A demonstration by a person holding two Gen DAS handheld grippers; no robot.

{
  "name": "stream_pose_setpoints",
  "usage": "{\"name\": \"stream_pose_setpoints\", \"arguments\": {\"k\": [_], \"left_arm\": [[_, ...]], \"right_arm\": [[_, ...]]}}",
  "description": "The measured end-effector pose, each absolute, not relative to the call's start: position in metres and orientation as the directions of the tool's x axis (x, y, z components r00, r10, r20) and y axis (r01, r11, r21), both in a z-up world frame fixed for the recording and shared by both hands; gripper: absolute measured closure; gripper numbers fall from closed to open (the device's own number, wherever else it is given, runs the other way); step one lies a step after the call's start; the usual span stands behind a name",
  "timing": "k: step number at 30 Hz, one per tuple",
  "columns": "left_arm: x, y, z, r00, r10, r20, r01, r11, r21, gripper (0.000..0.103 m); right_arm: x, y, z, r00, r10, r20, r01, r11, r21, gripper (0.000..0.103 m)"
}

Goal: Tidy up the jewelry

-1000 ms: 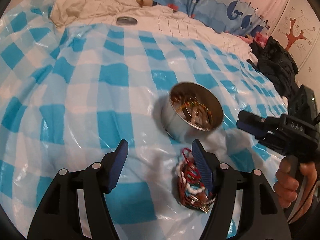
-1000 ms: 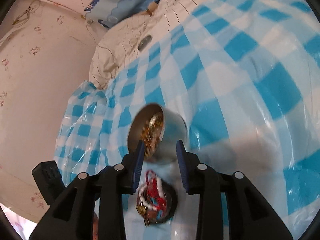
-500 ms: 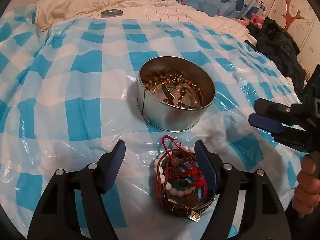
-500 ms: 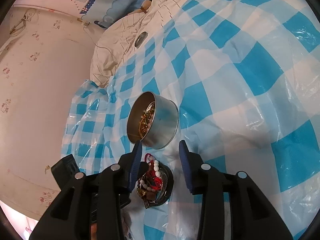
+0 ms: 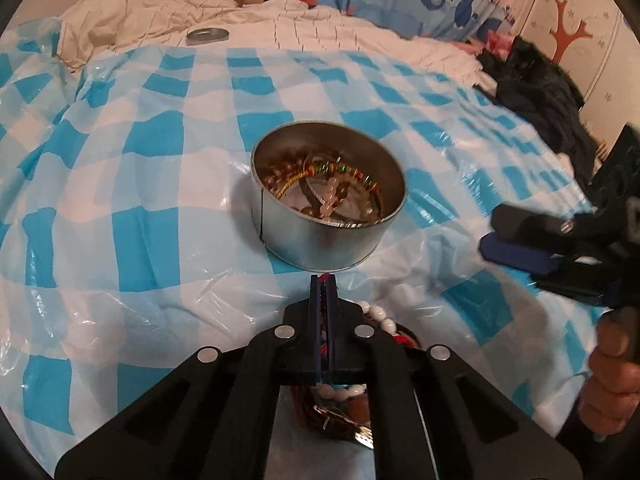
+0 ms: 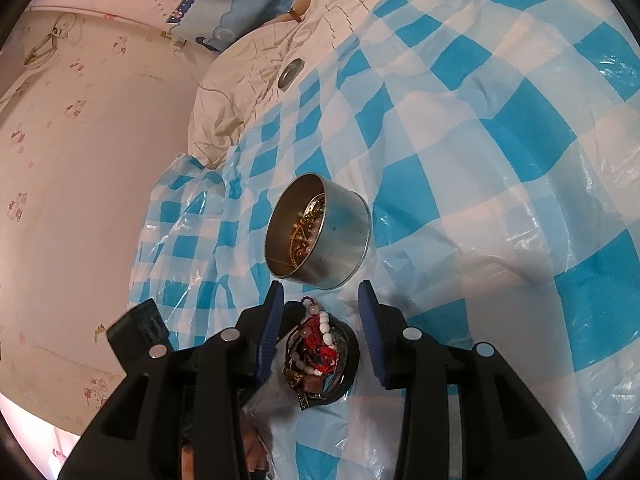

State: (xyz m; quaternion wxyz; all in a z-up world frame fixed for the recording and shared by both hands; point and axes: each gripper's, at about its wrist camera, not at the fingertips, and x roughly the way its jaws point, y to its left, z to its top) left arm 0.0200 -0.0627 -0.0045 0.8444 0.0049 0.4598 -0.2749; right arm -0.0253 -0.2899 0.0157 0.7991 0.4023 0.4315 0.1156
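Two hand-held grippers work over a bed covered with a blue-and-white checked plastic sheet (image 5: 132, 240). The left hand-held gripper (image 5: 323, 280) is clenched, its blue pads pressed together on a red cord at the top of the jewelry pile (image 6: 316, 348), a tangle of white beads, red thread and dark bands lying on the sheet just in front of the round metal tin (image 5: 326, 204). The tin stands upright and holds beaded bracelets (image 5: 332, 188). The right hand-held gripper (image 6: 322, 300) is released, its fingers spread to either side of the pile without touching it, with the tin just beyond its tips. A metal lid (image 5: 207, 34) lies well apart on the cream quilt (image 5: 160, 12) near the headboard end.
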Motion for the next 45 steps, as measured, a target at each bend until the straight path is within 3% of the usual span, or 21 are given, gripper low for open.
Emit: {"name": "stream_pose_setpoints", "arguments": {"k": [7, 16, 25, 42, 45], "left_arm": [[0.017, -0.036, 0.019, 0.452, -0.524, -0.722, 0.44, 0.835, -0.33, 0.102], [0.011, -0.009, 0.036, 0.492, -0.532, -0.689, 0.41, 0.84, -0.355, 0.102], [0.01, 0.014, 0.04, 0.52, -0.509, -0.686, 0.372, 0.858, -0.354, 0.102], [0.011, 0.035, 0.04, 0.54, -0.488, -0.686, 0.34, 0.872, -0.352, 0.101], [0.011, 0.035, 0.041, 0.54, -0.487, -0.686, 0.341, 0.872, -0.351, 0.102]], "right_arm": [[-0.029, -0.275, 0.019, 0.576, 0.532, -0.62, 0.119, 0.696, 0.708, 0.064], [-0.037, -0.231, 0.027, 0.525, 0.53, -0.666, -0.031, 0.794, 0.607, 0.064], [-0.038, -0.21, 0.021, 0.496, 0.482, -0.722, -0.074, 0.852, 0.518, 0.064], [-0.037, -0.157, 0.0, 0.511, 0.238, -0.826, -0.282, 0.954, 0.101, 0.065], [-0.036, -0.153, -0.005, 0.516, 0.216, -0.829, -0.294, 0.954, 0.065, 0.069]]}}
